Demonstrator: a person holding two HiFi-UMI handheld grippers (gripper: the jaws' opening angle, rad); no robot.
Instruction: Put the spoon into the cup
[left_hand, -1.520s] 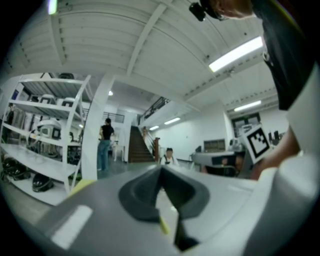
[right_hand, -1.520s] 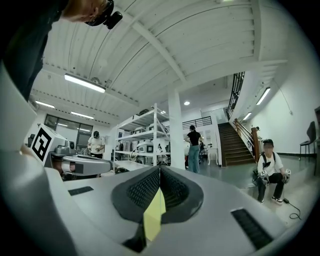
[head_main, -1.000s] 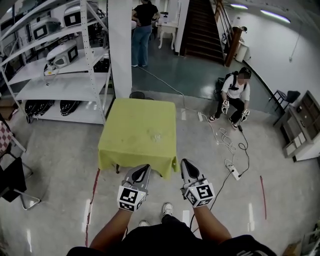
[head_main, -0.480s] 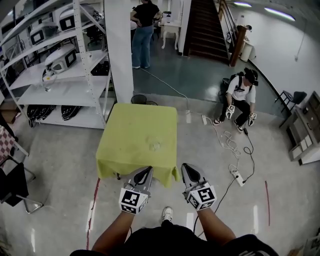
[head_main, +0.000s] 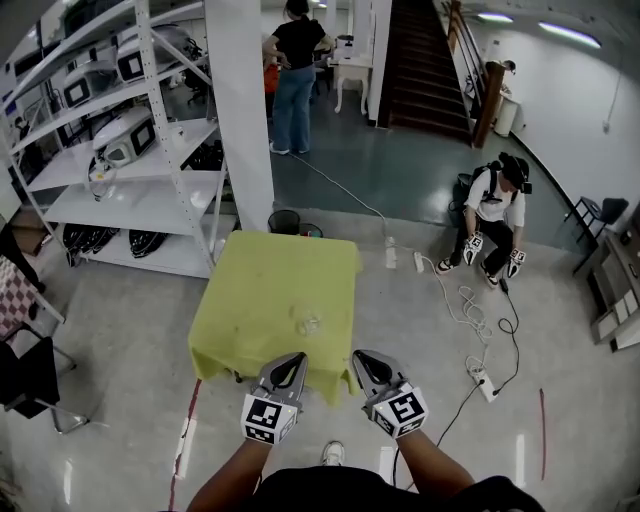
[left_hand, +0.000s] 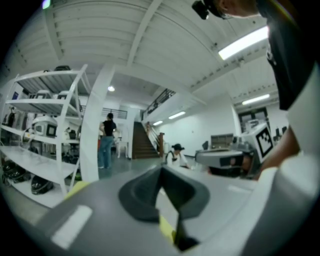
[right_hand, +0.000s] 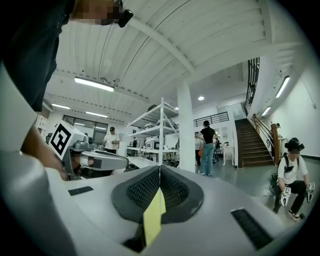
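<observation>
Shelf rack (head_main: 120, 160) sat upper left, not part of the job. Bench (head_main: 250, 300) with a yellow cloth was centre frame, out ahead of both tools and not yet within reach.

A small clear item (head_main: 309, 323) lay on the cloth toward the near right, probably the cup. Too small to confirm, and I couldn't pick out the spoon at all.

Left hand-held gripper (head_main: 293, 360) was clenched with nothing in it. Its own view showed the pads (left_hand: 150, 187) meeting at the tips, with only a sliver of yellow cloth behind.

Right hand-held gripper (head_main: 362, 358) was the same: pads (right_hand: 172, 190) pressed together, empty.

Both were held low at lower centre, side by side and pointed at the bench. That reads as a carry posture for the approach, with the jaws closed since there was nothing to grab yet.

A seated person (head_main: 495, 215) was at right, with cables (head_main: 470, 320) on the floor, both well apart from the bench.
</observation>
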